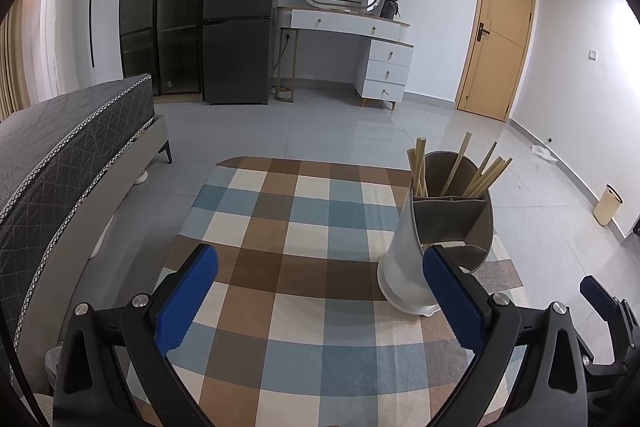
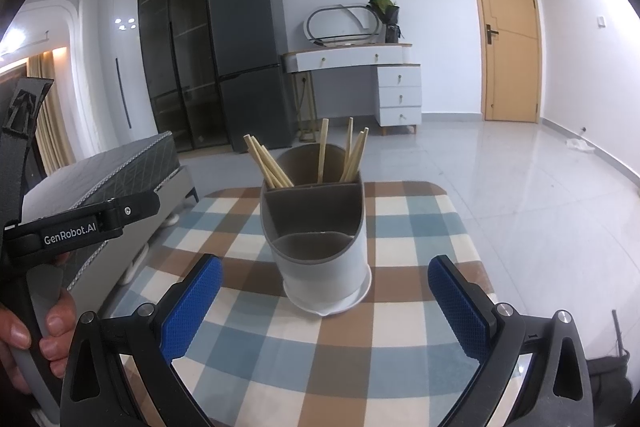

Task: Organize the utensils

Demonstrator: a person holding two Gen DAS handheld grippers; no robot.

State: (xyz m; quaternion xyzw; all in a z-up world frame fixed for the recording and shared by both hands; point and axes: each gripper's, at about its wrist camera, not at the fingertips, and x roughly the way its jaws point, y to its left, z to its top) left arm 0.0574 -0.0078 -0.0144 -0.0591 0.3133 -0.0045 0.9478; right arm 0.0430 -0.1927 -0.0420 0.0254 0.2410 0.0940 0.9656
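The holder [image 2: 320, 243] stands dead ahead of the right gripper [image 2: 324, 311], chopsticks [image 2: 322, 155] upright; the left gripper [image 1: 320, 303] sits off beside it. Both grippers' fingers are apart, empty.

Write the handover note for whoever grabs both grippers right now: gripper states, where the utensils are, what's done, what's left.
Left gripper: open, empty, held low over the checkered tablecloth, with the utensil holder ahead to its right.
Right gripper: open, empty, facing the utensil holder head-on.
Chopsticks: all stand in the holder's rear compartments, leaning in separate bunches. The front compartments look empty.
Done: no loose utensils show on the cloth in either view, so sorting appears finished.
Left: probably just check the table parts outside the views, then withdraw.
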